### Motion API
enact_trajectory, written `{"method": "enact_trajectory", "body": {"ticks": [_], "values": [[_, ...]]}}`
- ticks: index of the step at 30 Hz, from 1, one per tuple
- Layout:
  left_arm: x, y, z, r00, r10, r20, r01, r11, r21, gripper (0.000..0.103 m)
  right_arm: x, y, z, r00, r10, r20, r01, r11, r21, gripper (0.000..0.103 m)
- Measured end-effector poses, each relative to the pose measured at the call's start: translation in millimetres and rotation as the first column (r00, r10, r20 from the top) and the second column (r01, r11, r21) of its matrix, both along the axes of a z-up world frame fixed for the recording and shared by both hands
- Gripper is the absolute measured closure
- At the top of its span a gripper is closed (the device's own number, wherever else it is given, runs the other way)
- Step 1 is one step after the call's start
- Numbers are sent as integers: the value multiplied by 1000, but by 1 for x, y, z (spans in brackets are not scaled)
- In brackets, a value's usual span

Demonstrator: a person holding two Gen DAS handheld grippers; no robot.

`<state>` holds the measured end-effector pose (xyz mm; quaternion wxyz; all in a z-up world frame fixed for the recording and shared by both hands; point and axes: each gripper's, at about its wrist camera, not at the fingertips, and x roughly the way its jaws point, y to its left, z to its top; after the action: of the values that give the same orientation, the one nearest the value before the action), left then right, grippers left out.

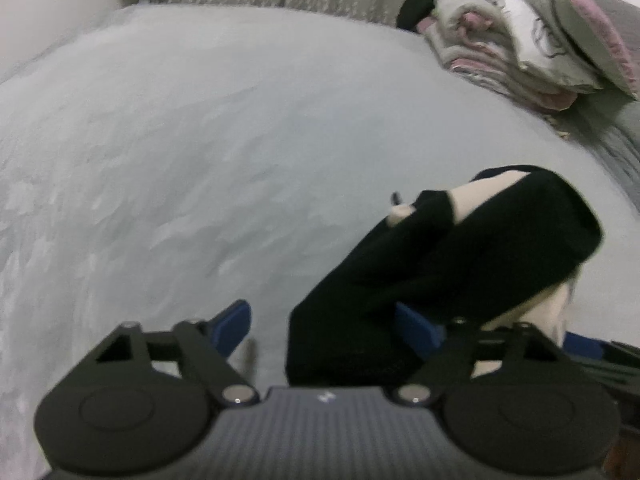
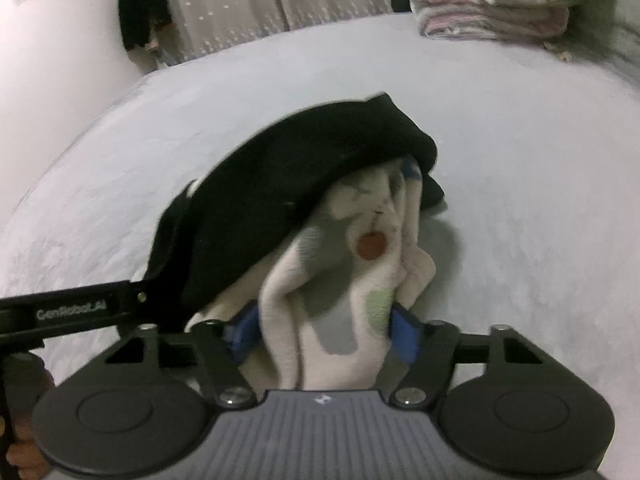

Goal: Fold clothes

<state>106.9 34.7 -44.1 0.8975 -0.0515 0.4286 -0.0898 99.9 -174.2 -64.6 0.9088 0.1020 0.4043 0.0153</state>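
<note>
While the right hand-held gripper (image 2: 324, 330) pinches soft cream printed fabric (image 2: 340, 280) (black cloth (image 2: 304, 168) draped over), left hand-held gripper (image 1: 324, 326) open

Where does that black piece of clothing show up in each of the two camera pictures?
Left wrist view: the black garment lies lower right, draped over cream fabric, running down between the blue pads.
Right wrist view: it sits at centre, arching over the cream printed cloth.
Shared landmark: the stack of folded bedding at upper right on the pale bed sheet.
</note>
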Motion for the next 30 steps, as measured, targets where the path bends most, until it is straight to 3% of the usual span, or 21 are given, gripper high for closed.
{"method": "enact_trajectory", "body": {"ticks": [5,7,9,14,26,29,30], "values": [[-15,-6,8,997,-54,51,54,998,15,62,-9,4,9,1000,-4,30,4,1000,4,56],[-18,-7,10,997,-50,66,50,999,6,87,-13,5,12,999,3,41,-3,1000,6,62],[-21,-8,11,996,-28,81,29,1000,-12,94,-18,5,16,998,8,55,-9,1000,6,70],[-28,-8,22,992,-19,128,23,999,-33,96,-26,-3,22,996,6,91,-8,1000,28,76],[-58,1,42,978,-66,197,75,997,-36,95,-41,-12,34,995,31,97,-37,998,60,77],[-58,-2,40,978,-91,189,99,995,-32,86,-44,-11,36,994,47,97,-52,997,51,77],[-57,-4,39,977,-98,189,105,994,-27,69,-45,-11,36,994,50,95,-55,997,50,77]]}}
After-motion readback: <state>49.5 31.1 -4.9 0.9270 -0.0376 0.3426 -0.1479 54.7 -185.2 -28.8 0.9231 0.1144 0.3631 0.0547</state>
